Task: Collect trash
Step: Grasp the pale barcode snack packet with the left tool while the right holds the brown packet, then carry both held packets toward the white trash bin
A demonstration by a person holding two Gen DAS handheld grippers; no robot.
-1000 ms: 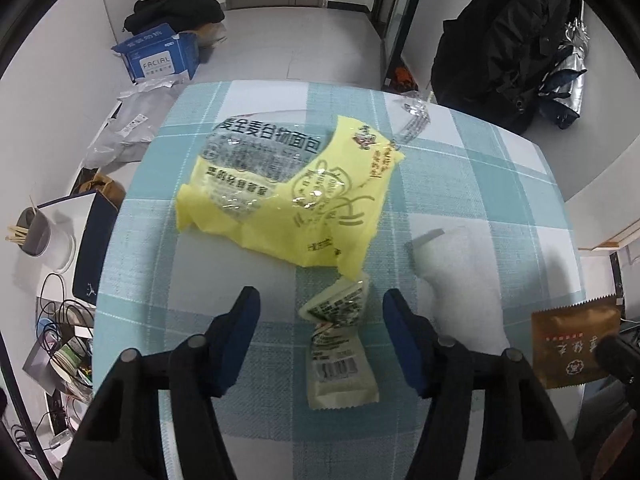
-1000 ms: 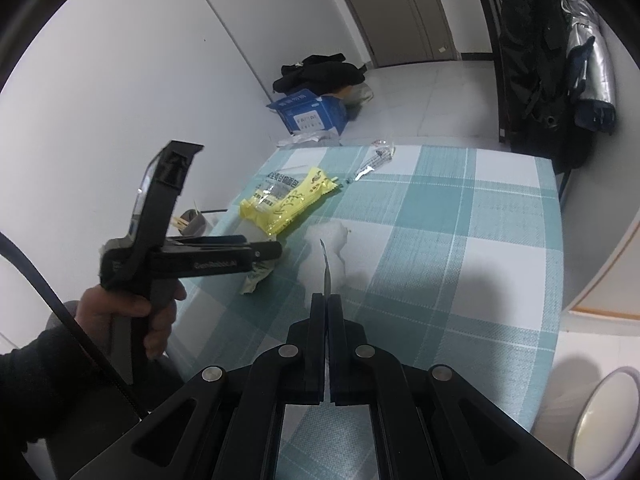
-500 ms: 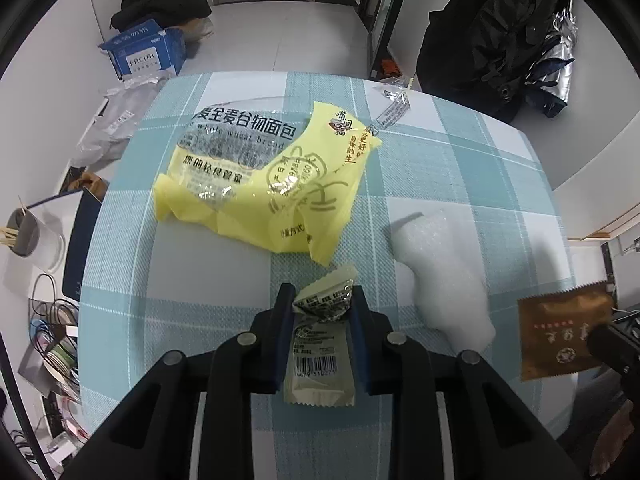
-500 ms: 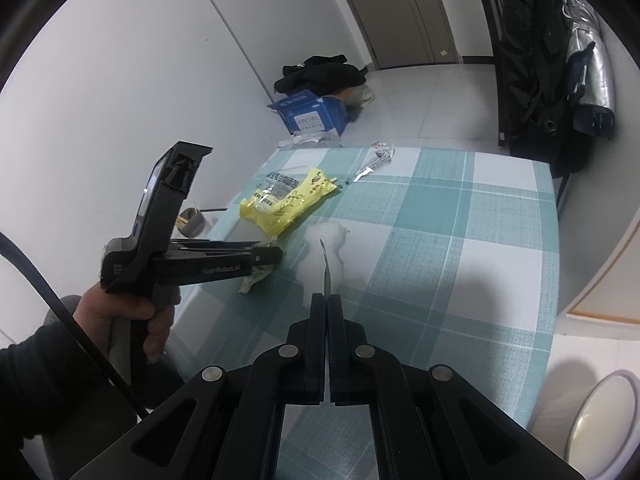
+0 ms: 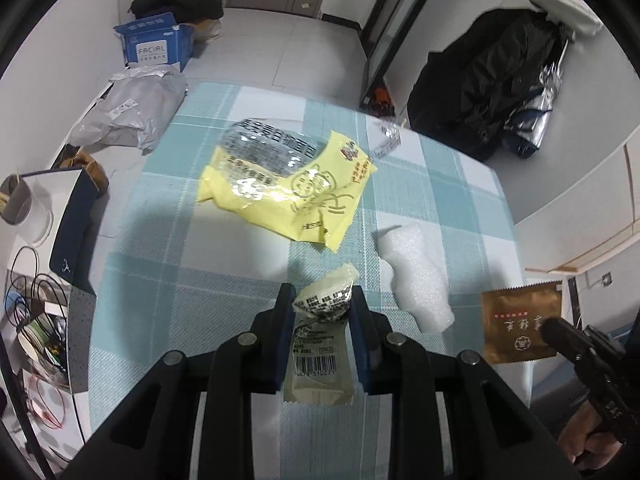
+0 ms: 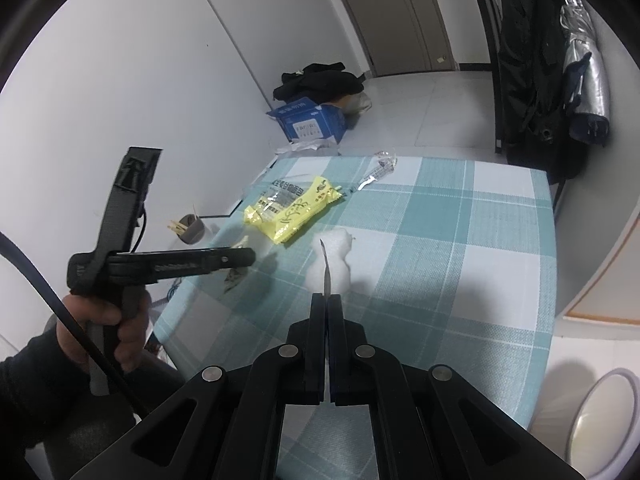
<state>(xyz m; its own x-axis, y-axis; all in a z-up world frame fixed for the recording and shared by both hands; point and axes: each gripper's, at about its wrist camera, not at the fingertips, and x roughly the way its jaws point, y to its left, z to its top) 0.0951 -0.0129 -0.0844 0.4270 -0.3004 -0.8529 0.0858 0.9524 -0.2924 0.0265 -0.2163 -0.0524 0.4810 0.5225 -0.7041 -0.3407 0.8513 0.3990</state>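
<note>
The fingers of the left gripper [image 5: 320, 312], wide apart a second ago, are now closed on the small beige wrapper [image 5: 320, 344], pinching it from both sides near its crumpled top. The wrapper appears lifted off the checked surface [image 5: 192, 288] (in the right wrist view it hangs below the left gripper). The right gripper [image 6: 327, 308] has not changed: its fingers are pressed together on the brown sachet [image 5: 520, 326], held edge-on. So two pieces are now collected. The yellow bread bag [image 5: 292, 196], the white foam piece [image 5: 416, 280] and a clear wrapper [image 5: 386, 138] remain on the surface.
</note>
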